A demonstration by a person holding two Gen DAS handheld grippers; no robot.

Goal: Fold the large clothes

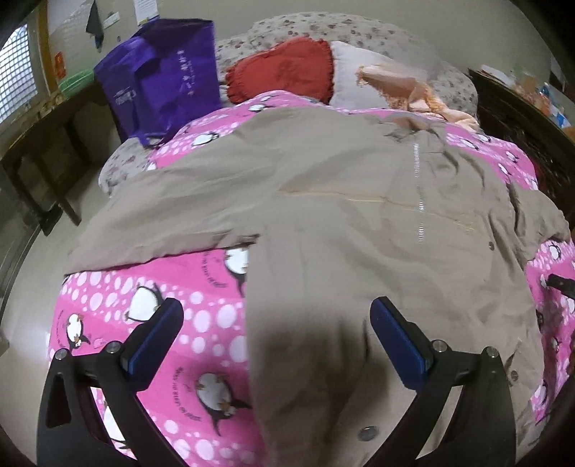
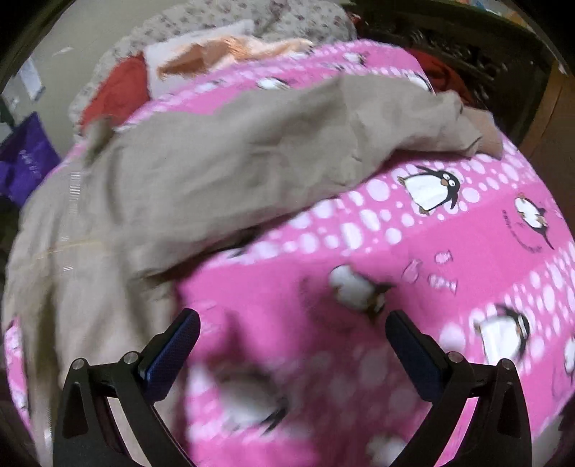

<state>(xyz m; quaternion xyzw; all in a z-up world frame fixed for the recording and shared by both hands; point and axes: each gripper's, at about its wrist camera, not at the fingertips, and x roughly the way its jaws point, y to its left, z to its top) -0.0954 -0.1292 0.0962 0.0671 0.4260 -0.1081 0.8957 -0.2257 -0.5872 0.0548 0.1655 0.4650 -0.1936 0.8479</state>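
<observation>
Left tongs (image 1: 276, 316): blue-padded, spread wide, empty. They hang over the near hem of the jacket (image 1: 323, 201), one pad above the blanket, the other above the tan cloth.

Right tongs (image 2: 293, 328): blue-padded, spread wide, empty. They hang over bare blanket, with the jacket's edge at 9 to 10 o'clock of them. This view is blurred by motion.

Jacket: large, tan, spread face up across the bed. In the left view it fills the centre; a silver zipper (image 1: 418, 190) runs down its front at 1 o'clock of the left tongs, and a metal snap (image 1: 366, 434) sits near the hem between the pads. One sleeve (image 1: 161, 230) stretches flat toward 10 o'clock. In the right view the other sleeve (image 2: 359, 118) lies rumpled toward 1 o'clock, its cuff just short of the bed's far edge.

Blanket (image 1: 201, 323): pink, with white dots and penguins, under the jacket.

Pillow (image 1: 284, 68): red, frilled, at 12 o'clock beyond the jacket.

Cloth (image 1: 399, 84): peach, crumpled, just beside the pillow at 1 o'clock, touching the jacket's collar end.

Bag (image 1: 165, 75): purple, upright at 11 o'clock on the bed's corner.

Sheet (image 1: 323, 30): flowered, pale, bunched at 12 o'clock behind the pillow.

Headboard (image 1: 521, 122): dark wood, at 2 o'clock.
</observation>
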